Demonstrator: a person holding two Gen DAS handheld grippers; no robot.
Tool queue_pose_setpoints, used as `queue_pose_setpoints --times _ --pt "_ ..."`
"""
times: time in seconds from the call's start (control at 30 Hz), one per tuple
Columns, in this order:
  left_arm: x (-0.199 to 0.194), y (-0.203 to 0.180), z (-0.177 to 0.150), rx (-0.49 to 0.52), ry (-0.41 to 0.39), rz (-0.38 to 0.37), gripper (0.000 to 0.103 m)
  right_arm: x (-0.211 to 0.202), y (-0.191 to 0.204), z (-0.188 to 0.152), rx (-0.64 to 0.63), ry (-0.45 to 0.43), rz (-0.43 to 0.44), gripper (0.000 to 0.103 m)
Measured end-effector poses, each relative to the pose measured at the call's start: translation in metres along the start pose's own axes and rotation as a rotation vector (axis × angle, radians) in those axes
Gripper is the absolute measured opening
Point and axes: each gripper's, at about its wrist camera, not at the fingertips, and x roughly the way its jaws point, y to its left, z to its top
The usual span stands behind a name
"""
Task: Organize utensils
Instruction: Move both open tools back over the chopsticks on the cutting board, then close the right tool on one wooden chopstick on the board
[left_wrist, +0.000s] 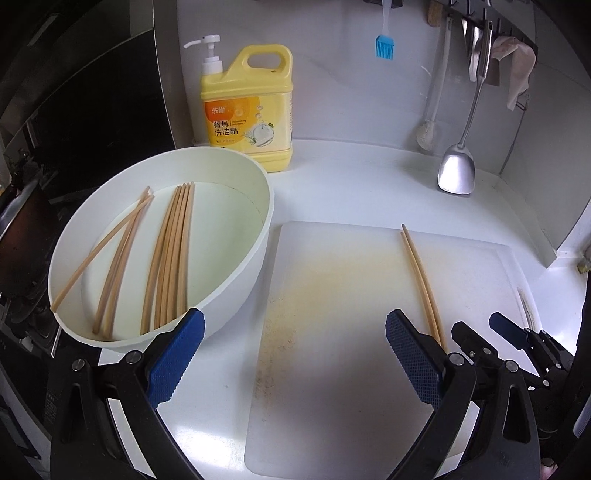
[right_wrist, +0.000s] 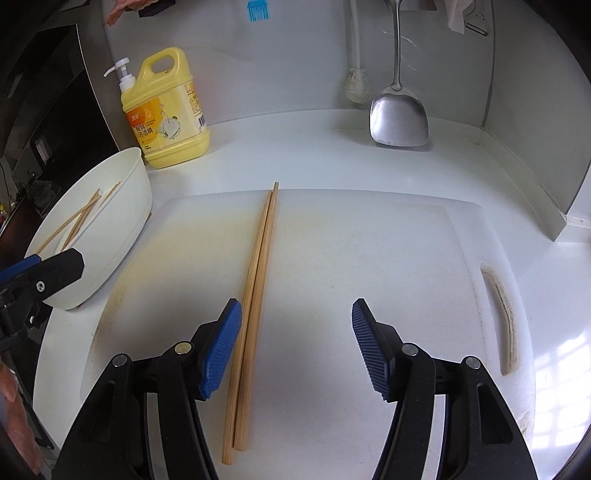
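Several wooden chopsticks (left_wrist: 170, 254) lie in a white bowl (left_wrist: 236, 280) at the left; the bowl also shows in the right wrist view (right_wrist: 122, 225). A pair of chopsticks (right_wrist: 255, 295) lies side by side on a white cutting board (right_wrist: 369, 258), also in the left wrist view (left_wrist: 421, 273). My left gripper (left_wrist: 295, 343) is open and empty above the board's left part, its left finger by the bowl rim. My right gripper (right_wrist: 295, 339) is open and empty low over the board, its left pad (right_wrist: 221, 350) right beside the pair.
A yellow detergent jug (left_wrist: 251, 110) with a pump stands behind the bowl. A steel spatula (right_wrist: 399, 114), a white brush (right_wrist: 356, 85) and a blue silicone brush (left_wrist: 384, 44) hang on the back wall. A dark stove area lies at the left.
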Motion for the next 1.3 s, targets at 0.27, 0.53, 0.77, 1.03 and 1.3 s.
queue_pose_setpoints --times 0.27,0.53,0.77,1.03,1.3 --pt "0.011 0.005 -0.01 -0.003 -0.003 -0.019 0.097 0.009 0.002 0.002 -0.035 -0.021 -0.046 0.06" --pt "0.014 0.004 -0.009 -0.003 0.0 -0.039 0.097 0.016 0.007 0.0 -0.071 0.0 -0.077 0.059" --pt "0.015 0.004 -0.009 0.0 -0.003 -0.038 0.097 0.019 0.012 -0.002 -0.104 0.0 -0.091 0.059" --pt "0.015 0.001 -0.01 -0.005 -0.001 -0.035 0.097 0.025 0.019 -0.001 -0.131 0.012 -0.061 0.037" --pt "0.019 -0.018 -0.011 0.004 0.013 -0.082 0.097 0.025 0.016 0.0 -0.143 0.007 -0.036 0.006"
